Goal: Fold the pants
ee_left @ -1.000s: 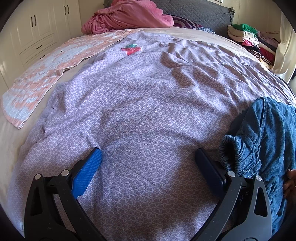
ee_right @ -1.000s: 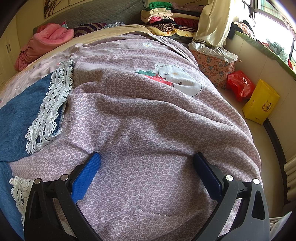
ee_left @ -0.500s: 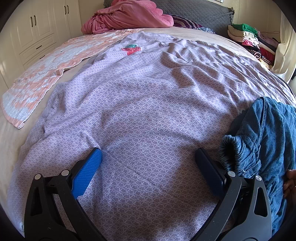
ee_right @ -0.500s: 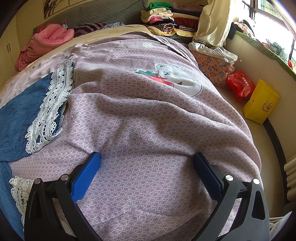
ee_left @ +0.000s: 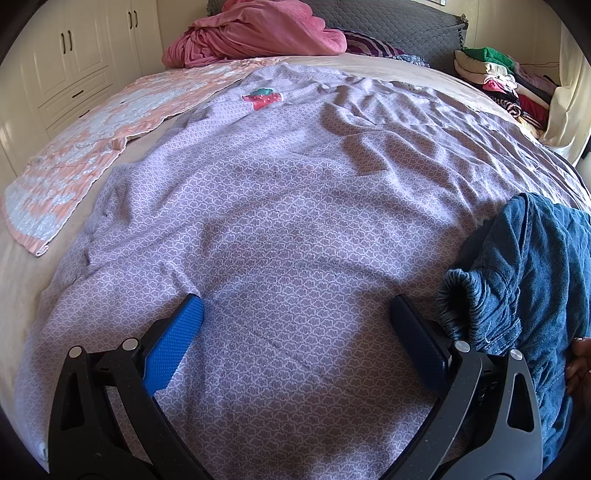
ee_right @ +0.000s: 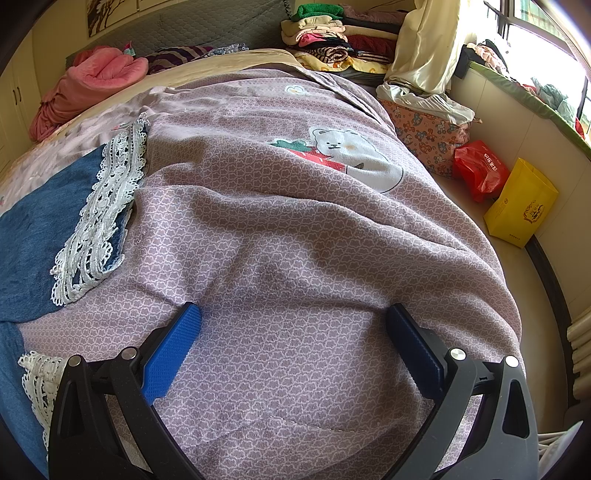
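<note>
Blue denim pants (ee_left: 524, 280) lie crumpled on the purple patterned bedspread (ee_left: 295, 206), at the right of the left wrist view, their gathered waistband just right of my right-hand finger. My left gripper (ee_left: 295, 306) is open over bare bedspread with nothing between its fingers. In the right wrist view the pants (ee_right: 37, 236) show their legs at the far left, with white lace trim (ee_right: 103, 214) at the hems. My right gripper (ee_right: 293, 314) is open above the bedspread (ee_right: 295, 240), to the right of the pants and apart from them.
A pink and grey blanket (ee_left: 92, 155) lies on the bed's left side, a pink bundle (ee_left: 258, 33) at the headboard. Stacked folded clothes (ee_right: 332, 40) sit at the far corner. The bed's right edge drops to a floor with a red bag (ee_right: 480, 170) and a yellow bag (ee_right: 521, 203). A hand (ee_left: 578, 362) shows at the right.
</note>
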Available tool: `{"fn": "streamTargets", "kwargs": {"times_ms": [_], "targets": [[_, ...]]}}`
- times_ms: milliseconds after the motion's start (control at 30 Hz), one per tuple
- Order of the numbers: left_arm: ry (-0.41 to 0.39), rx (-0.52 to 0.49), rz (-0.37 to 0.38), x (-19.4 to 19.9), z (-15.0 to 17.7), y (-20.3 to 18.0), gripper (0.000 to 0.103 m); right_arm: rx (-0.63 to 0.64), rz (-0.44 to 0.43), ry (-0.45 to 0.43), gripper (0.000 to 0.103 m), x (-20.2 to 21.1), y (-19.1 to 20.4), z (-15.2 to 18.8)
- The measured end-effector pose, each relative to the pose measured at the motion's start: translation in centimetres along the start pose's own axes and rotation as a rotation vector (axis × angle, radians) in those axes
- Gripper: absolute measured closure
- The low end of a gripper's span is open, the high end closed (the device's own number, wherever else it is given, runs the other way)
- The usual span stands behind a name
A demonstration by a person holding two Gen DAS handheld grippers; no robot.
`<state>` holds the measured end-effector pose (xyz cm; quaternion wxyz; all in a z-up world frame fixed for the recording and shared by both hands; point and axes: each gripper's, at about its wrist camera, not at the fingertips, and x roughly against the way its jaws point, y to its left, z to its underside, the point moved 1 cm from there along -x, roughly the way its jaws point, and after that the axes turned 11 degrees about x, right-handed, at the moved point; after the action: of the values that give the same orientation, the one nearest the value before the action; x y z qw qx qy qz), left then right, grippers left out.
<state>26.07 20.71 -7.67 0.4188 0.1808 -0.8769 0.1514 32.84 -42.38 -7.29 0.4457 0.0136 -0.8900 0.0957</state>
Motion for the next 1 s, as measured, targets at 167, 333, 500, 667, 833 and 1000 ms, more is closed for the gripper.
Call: {"fn": "streamTargets", "kwargs": {"times_ms": [167,333,500,667,833,1000], "targets": [[0.0,0.0,0.0,0.0,0.0,0.04,0.008,0.0,0.001,0.0,0.004,0.0,-0.02,0.01],[0.0,0.001,0.001,-0.01,0.02,0.06,0.008,0.0,0.0,0.0,0.004,0.01,0.01,0.02],[0.0,0.001,0.001,0.0,0.03,0.08,0.008,0.0,0.001,0.0,0.004,0.0,-0.01,0.02],[0.001,0.0,0.0,-0.04,0.04,0.05,0.008,0.0,0.0,0.0,0.004,0.0,-0.04,0.04],[-0.007,-0.002,-0.007,0.05,0.06,-0.06,0.008,0.0,0.0,0.0,0.004,0.02,0.01,0.04],[-0.018,0.003,-0.023,0.38,0.13,-0.18,0.008,0.0,0.0,0.0,0.004,0.01,-0.01,0.05]]}}
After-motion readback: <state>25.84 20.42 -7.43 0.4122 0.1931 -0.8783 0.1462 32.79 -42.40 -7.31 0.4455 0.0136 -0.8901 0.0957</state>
